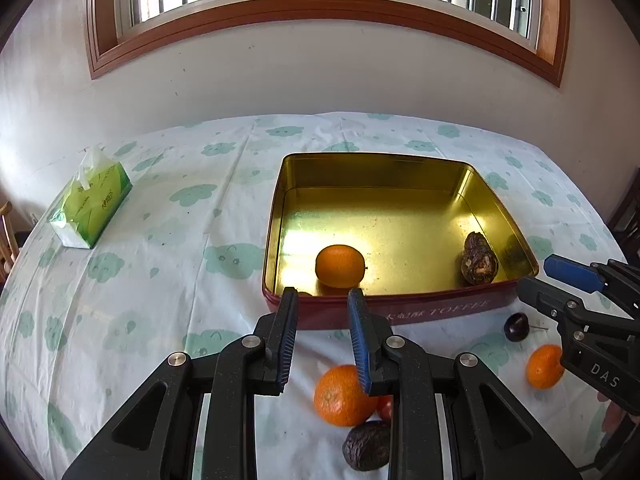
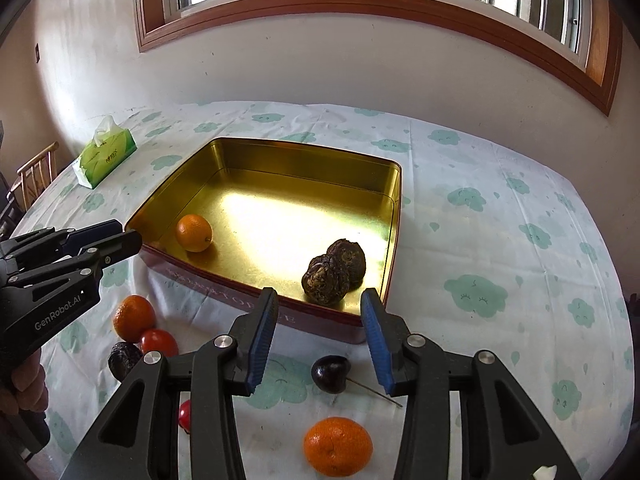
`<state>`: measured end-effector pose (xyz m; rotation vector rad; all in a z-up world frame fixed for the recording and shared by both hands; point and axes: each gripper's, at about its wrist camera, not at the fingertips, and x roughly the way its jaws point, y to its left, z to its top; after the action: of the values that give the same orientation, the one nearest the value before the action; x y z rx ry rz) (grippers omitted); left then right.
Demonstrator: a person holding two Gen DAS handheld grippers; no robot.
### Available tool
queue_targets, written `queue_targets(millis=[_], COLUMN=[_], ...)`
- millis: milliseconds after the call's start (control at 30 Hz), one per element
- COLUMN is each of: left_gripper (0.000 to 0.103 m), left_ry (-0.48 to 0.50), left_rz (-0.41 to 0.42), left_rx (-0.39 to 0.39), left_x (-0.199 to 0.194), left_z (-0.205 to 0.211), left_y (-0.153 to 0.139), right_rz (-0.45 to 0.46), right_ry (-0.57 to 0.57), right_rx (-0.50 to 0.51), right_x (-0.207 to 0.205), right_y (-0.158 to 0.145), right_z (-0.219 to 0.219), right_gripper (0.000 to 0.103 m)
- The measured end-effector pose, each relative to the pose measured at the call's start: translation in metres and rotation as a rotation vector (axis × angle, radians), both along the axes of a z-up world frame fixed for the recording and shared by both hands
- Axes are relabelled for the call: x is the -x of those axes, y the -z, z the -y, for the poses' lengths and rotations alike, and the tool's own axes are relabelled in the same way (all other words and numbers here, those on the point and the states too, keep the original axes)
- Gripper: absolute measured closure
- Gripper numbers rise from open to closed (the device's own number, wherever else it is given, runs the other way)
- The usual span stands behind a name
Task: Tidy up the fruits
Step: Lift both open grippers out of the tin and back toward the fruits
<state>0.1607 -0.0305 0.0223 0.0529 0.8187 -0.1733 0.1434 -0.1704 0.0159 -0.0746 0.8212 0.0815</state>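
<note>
Tin (image 2: 384, 236) w/ 1 orange (image 2: 194, 233), 2 avocados (image 2: 325, 280)

We see a gold-lined tin (image 2: 240, 152) with dark red walls, orange tangerines (image 2: 338, 446), a dark cherry (image 2: 330, 372), a white tablecloth (image 2: 500, 240) with mint clouds, and a green tissue pack (image 2: 106, 156) near its far left corner.

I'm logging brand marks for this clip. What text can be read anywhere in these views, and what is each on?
"TOFFEE", with smaller unreadable characters before it: red side of the tin.
"DAS": right gripper body, left wrist view.
"GenRobot.AI": left gripper body, right wrist view.
Green tissue pack: logo too small to read.
</note>
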Motion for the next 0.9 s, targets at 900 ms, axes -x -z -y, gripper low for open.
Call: queue_targets(millis=[900], left_gripper=[0.076], left_ry=[-0.024], left_rz=[-0.113], left_rx=[0.024], left_x=[0.112], left_z=[-0.023], left_y=[0.052], right_rz=[-0.082], right_ry=[0.039], right_rx=[-0.051], right_x=[0.120], right_y=[0.040], right_z=[0.016], right_gripper=[0.062])
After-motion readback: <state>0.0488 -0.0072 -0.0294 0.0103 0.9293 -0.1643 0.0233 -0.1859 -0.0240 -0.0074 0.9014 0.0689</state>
